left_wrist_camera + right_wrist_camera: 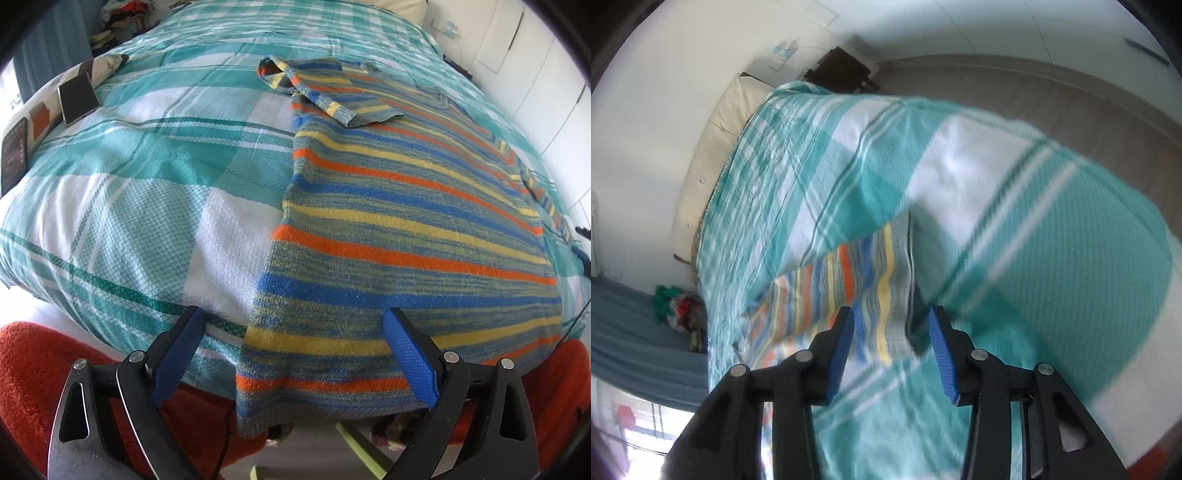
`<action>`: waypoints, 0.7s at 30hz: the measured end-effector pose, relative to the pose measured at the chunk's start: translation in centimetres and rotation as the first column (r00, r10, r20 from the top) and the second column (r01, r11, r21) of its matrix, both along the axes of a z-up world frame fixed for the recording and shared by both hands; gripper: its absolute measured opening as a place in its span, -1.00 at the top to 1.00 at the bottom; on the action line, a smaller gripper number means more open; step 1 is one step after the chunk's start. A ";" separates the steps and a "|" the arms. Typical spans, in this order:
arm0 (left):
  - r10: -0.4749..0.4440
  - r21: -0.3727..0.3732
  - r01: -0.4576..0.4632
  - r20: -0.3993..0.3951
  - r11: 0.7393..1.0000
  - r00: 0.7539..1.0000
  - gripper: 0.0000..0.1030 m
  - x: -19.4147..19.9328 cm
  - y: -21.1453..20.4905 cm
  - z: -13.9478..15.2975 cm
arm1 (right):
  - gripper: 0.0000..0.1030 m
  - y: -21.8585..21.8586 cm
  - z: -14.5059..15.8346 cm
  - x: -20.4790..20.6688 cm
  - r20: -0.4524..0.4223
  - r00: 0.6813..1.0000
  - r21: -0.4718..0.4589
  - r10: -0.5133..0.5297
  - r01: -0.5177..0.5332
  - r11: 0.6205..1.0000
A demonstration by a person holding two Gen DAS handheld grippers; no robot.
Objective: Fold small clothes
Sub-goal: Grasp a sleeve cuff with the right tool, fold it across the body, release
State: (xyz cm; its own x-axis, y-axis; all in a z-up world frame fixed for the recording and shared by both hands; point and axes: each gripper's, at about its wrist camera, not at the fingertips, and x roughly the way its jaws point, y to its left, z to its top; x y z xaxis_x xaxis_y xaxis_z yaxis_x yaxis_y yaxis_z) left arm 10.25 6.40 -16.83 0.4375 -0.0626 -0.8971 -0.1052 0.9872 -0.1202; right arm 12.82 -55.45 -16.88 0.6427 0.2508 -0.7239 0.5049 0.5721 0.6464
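The left claw point(293, 354) is hanging wide open over the near edge of the bed point(129, 206), gripping nothing. Left of it, well apart, a dark phone point(14, 155) and a small black pad point(77, 98) are lying near a patterned pillow point(107, 66). Between and ahead of its blue fingers point(177, 354) the striped sweater point(388, 229) is lying flat on the teal checked bedspread point(122, 177), its hem drooping over the bed's edge just under the claw (the right finger is standing over the knit, though contact is unclear). Further ahead, one sleeve point(325, 92) is lying folded across the chest. Orange fabric point(33, 369) is showing below the claw on both sides.

The right claw point(892, 343) is standing partly open with nothing pinched between its pads. Just ahead of it, slightly left, a striped sleeve point(846, 288) is lying on the bedspread point(1052, 258), blurred. Far off to its left, a heap of coloured clothes point(676, 306) is sitting beside the bed.
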 end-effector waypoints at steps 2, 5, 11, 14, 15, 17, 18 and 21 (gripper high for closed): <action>0.002 -0.001 -0.002 -0.007 1.000 1.000 -0.89 0.2 0.0 -0.2 | 0.18 0.3 -0.8 -0.4 -0.016 1.000 0.017 0.013 -0.012 1.000; 0.007 -0.008 -0.007 -0.013 1.000 1.000 -0.90 0.4 -0.1 -0.3 | 0.21 0.7 -2.4 0.8 -0.014 1.000 -0.006 0.011 -0.011 1.000; 0.020 -0.021 -0.020 -0.014 1.000 1.000 -0.90 0.1 0.3 -0.3 | 0.87 1.3 -1.4 0.7 -0.031 0.999 -0.082 0.019 -0.022 0.996; 0.003 0.000 -0.003 -0.023 1.000 1.000 -0.90 0.3 0.0 -0.7 | 0.89 1.7 -2.2 1.2 -0.114 0.993 -0.164 0.031 -0.050 0.985; -0.002 0.006 0.002 -0.022 1.000 1.000 -0.90 0.3 -0.1 -0.6 | 0.89 1.6 -2.7 1.3 -0.126 0.992 -0.166 0.028 -0.049 0.985; -0.010 0.009 0.010 -0.021 1.000 1.000 -0.90 0.1 -0.1 -0.4 | 0.92 1.7 -2.9 1.4 -0.126 0.992 -0.191 0.026 -0.050 0.980; -0.010 0.006 0.010 -0.026 1.000 1.000 -0.90 -0.1 0.1 -0.2 | 0.92 1.9 -2.9 1.6 -0.129 0.991 -0.215 0.032 -0.059 0.975; 0.015 -0.033 -0.016 -0.029 0.999 0.999 -0.89 -0.6 1.1 1.5 | 0.87 2.2 -2.2 1.3 -0.124 0.991 -0.245 0.057 -0.086 0.966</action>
